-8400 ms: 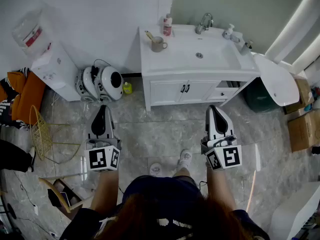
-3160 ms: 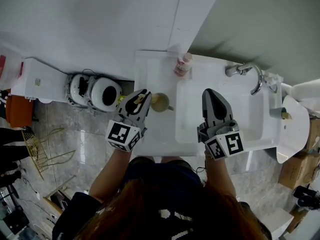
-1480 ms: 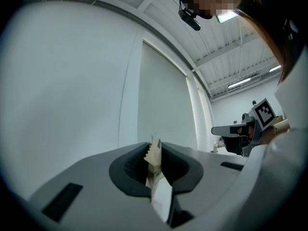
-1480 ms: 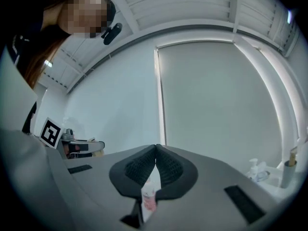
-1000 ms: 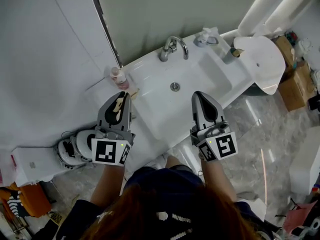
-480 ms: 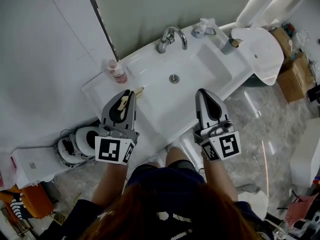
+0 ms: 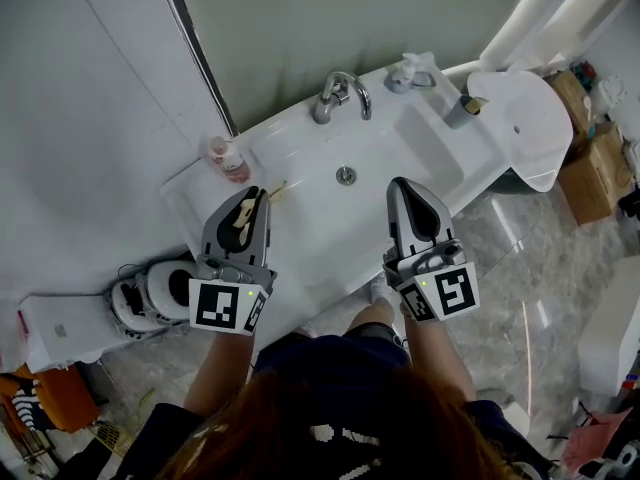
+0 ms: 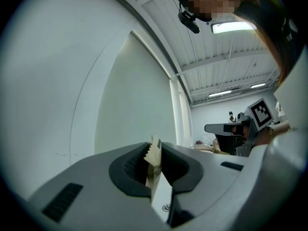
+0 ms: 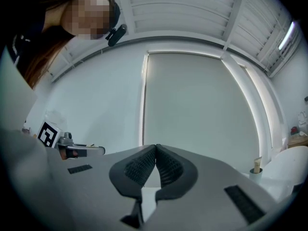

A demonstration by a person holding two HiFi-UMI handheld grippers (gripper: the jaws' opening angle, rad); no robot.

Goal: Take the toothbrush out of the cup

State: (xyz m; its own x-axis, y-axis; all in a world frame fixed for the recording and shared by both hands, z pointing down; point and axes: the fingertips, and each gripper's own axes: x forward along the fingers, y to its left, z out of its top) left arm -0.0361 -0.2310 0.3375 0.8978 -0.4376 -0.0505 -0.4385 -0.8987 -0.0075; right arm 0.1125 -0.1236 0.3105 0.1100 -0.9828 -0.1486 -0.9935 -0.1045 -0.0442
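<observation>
White vanity top (image 7: 197, 196) with an inset basin (image 7: 395, 153), seen steeply from above; the tap (image 7: 338, 94) stood at the far rim and a pink bottle (image 7: 226, 157) on the far left of the deck. A grey tumbler (image 7: 459, 112) stood at the far right corner.

Left gripper (image 7: 257, 196) was held over the left deck, just near of the pink bottle. Its jaws were clamped on the toothbrush (image 8: 154, 160), a thin cream-coloured stick standing on edge between the ribbed pads, with its end showing past the tips as a pale sliver (image 7: 277, 189) toward the basin.

Right gripper (image 7: 405, 184) hovered over the near right part of the basin. Its jaws were pressed together with nothing between them.

The cup could not be made out in any view. It may have lain hidden under the left gripper, so whether the toothbrush was fully clear of it could not be told from above.

Hazards from this position:
- **Slipping:** the handle was slim and gripped near one end, so it could pivot between the pads or slide out and drop into the basin.
- **Tipping the cup:** if the lower end was in the cup, a sideways pull could tip or drag it.
- **Striking the bottle:** a swing toward the far left could knock the pink bottle over.
</observation>
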